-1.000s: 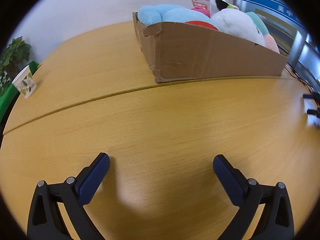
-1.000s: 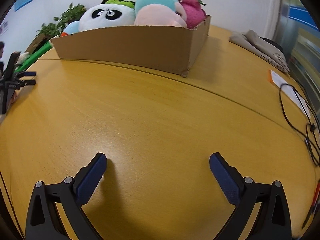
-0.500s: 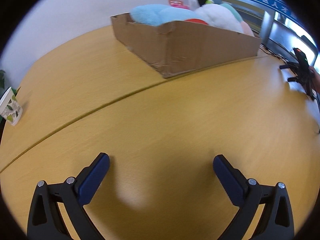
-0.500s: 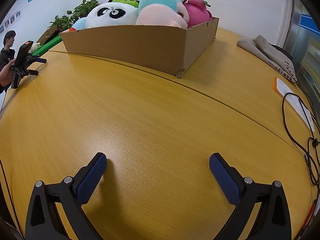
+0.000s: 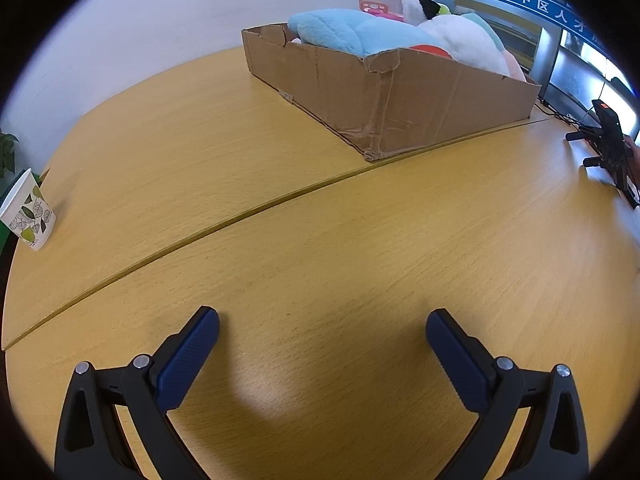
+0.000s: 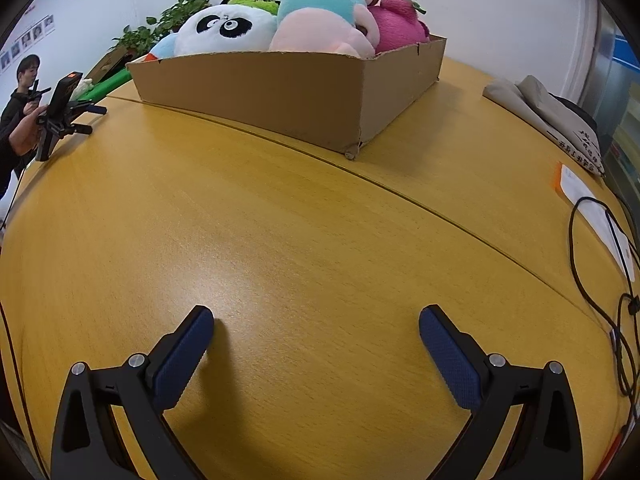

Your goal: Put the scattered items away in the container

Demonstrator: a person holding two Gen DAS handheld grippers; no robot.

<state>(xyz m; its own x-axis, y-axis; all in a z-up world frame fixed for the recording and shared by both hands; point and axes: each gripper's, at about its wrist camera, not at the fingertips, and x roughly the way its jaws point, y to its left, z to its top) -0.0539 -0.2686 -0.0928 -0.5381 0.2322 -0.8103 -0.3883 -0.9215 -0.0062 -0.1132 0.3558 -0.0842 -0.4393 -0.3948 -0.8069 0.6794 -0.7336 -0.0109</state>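
A shallow cardboard box (image 5: 424, 92) stands on the far part of the wooden table and is piled with plush toys: a light blue one (image 5: 340, 28), a white panda (image 6: 224, 30), a teal and pink one (image 6: 320, 20) and a magenta one (image 6: 400, 26). The box also shows in the right wrist view (image 6: 288, 92). My left gripper (image 5: 322, 322) is open and empty, low over the bare table well short of the box. My right gripper (image 6: 316, 320) is open and empty, also low over the table in front of the box.
A paper cup with a leaf print (image 5: 28, 212) stands at the table's left edge. A grey folded bag (image 6: 552, 120), a paper slip (image 6: 588, 200) and black cables (image 6: 616, 280) lie on the right. A person (image 6: 20, 96) holds a device on a stand (image 6: 60, 112) at the left.
Both views have swung: the box has shifted right in the left wrist view and looms larger in the right wrist view. Both grippers stay open and empty.
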